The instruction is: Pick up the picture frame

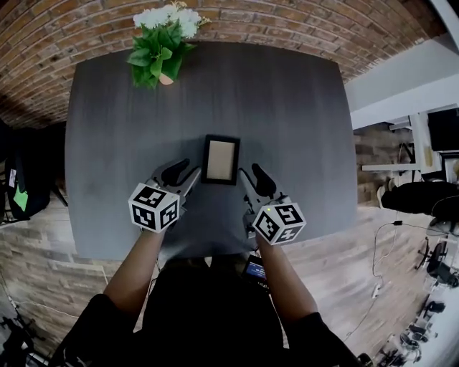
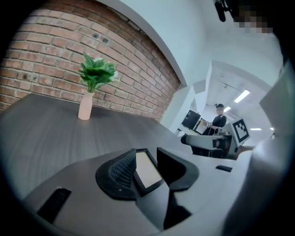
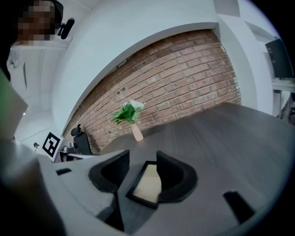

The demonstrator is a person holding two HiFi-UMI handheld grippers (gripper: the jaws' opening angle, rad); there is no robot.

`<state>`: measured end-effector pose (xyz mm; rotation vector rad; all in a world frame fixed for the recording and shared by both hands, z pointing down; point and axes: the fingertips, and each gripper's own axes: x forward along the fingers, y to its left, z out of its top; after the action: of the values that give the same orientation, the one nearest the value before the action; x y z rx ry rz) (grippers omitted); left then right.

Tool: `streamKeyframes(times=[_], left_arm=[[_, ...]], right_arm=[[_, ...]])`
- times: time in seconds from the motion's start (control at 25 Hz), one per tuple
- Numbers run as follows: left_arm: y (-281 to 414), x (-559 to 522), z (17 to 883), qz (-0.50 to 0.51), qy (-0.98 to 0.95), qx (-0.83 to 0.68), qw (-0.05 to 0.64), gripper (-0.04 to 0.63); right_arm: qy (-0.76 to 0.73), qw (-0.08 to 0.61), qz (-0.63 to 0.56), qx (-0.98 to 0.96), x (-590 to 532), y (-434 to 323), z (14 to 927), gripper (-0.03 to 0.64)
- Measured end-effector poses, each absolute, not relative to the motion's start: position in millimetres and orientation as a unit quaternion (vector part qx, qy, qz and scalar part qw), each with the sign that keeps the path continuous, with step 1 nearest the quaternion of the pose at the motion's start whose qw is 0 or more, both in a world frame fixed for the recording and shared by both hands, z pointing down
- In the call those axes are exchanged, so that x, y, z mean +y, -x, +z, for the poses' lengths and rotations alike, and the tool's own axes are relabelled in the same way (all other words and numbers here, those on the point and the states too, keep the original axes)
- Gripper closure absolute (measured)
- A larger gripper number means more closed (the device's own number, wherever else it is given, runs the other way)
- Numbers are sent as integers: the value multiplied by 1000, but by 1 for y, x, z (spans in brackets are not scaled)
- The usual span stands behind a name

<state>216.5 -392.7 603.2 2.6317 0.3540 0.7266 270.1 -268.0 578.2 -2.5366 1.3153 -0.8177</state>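
A black picture frame (image 1: 220,159) with a pale insert lies flat near the middle of the dark grey table (image 1: 287,107). My left gripper (image 1: 185,172) is open just left of the frame's near left corner. My right gripper (image 1: 250,175) is open just right of its near right corner. Neither one touches the frame. The left gripper view has the frame (image 2: 146,169) showing in the gap between the spread fingers (image 2: 119,173). From the right gripper view, the frame (image 3: 146,184) also lies in the gap, partly hidden behind the right finger (image 3: 174,177).
A pink vase of green leaves and white flowers (image 1: 161,43) stands at the table's far left by a brick wall (image 1: 287,21). The table's near edge (image 1: 215,252) is just behind the grippers. A person (image 2: 220,120) sits far off beyond the table.
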Motion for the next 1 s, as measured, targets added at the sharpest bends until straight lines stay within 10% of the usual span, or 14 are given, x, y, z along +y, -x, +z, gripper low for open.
streamKeyframes(times=[1.0], left_arm=[[-273,-366,722,428,-879,138,160,456]], right_arm=[[785,6,-438,438,-278,-308,718,456]])
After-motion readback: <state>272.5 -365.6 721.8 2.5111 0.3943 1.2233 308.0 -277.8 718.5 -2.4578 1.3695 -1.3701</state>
